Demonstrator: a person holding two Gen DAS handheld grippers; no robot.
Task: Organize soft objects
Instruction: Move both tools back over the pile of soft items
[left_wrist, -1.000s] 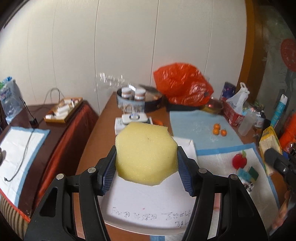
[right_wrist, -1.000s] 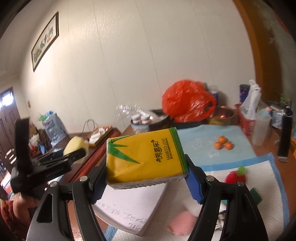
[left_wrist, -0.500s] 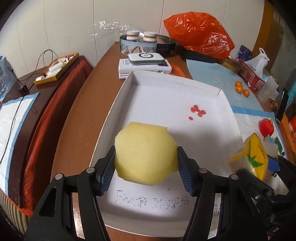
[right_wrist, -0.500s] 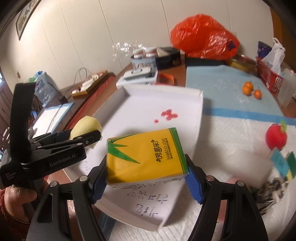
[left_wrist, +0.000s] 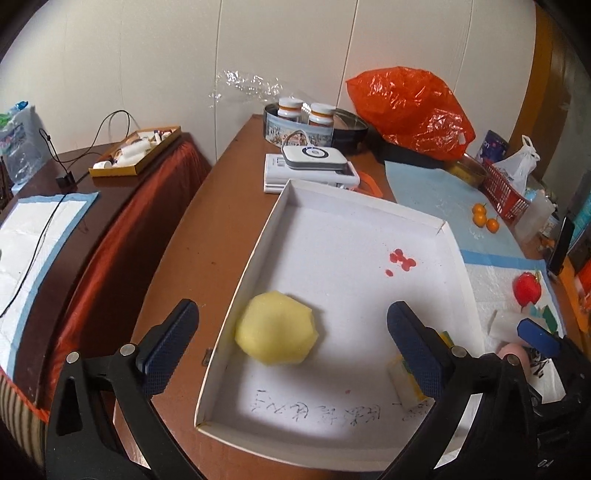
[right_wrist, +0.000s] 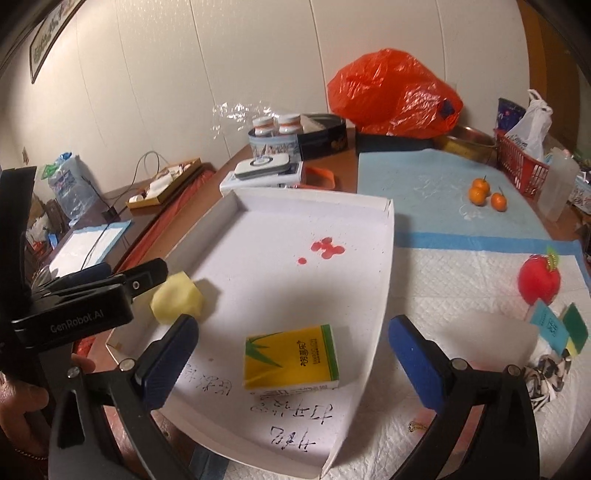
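A yellow sponge (left_wrist: 277, 338) lies in the white box lid (left_wrist: 258, 243) near its left wall; it also shows in the right wrist view (right_wrist: 177, 301). A yellow and green tissue pack (right_wrist: 291, 356) lies in the lid (right_wrist: 384, 266) near its front right, half hidden by a finger in the left wrist view (left_wrist: 404, 380). My left gripper (left_wrist: 291, 350) is open and empty just above the sponge. My right gripper (right_wrist: 291, 363) is open and empty above the tissue pack. A red plush apple (right_wrist: 539, 282) and small sponges (right_wrist: 574, 330) lie on the white pad to the right.
Behind the lid stand a white device on a box (left_wrist: 314, 162), a round tin with bottles (left_wrist: 299, 122) and an orange plastic bag (left_wrist: 410, 110). Three small oranges (right_wrist: 485, 194) lie on the blue pad. A red basket (right_wrist: 517, 166) stands at the far right.
Both grippers lowered to the white lid, opened and let go. The sponge and the tissue pack now lie in the lid, and both grippers have drawn back slightly.
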